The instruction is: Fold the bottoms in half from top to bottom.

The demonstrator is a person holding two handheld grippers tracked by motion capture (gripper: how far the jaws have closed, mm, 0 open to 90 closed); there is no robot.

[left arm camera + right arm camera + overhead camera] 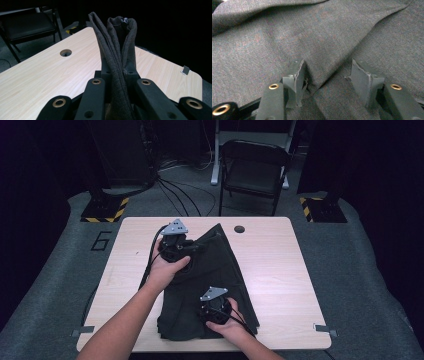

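Note:
A dark grey cloth (pixel 215 270) lies folded down the middle of the wooden table (pixel 280 270). My left gripper (pixel 186 245) is at the cloth's far end and is shut on a bunched fold of it. In the left gripper view that fold (pixel 117 37) stands up between the jaws of the left gripper (pixel 118 73). My right gripper (pixel 214 306) rests low on the near part of the cloth. In the right gripper view the right gripper (pixel 327 73) is open, its pads (pixel 295 77) apart with a flat layered edge of cloth (pixel 322 45) running between them.
A round cable hole (pixel 239 229) sits near the table's far edge. Behind the table stand a folding chair (pixel 252 170), loose floor cables (pixel 175 190) and striped stand bases (pixel 105 210). Bare tabletop lies right of the cloth.

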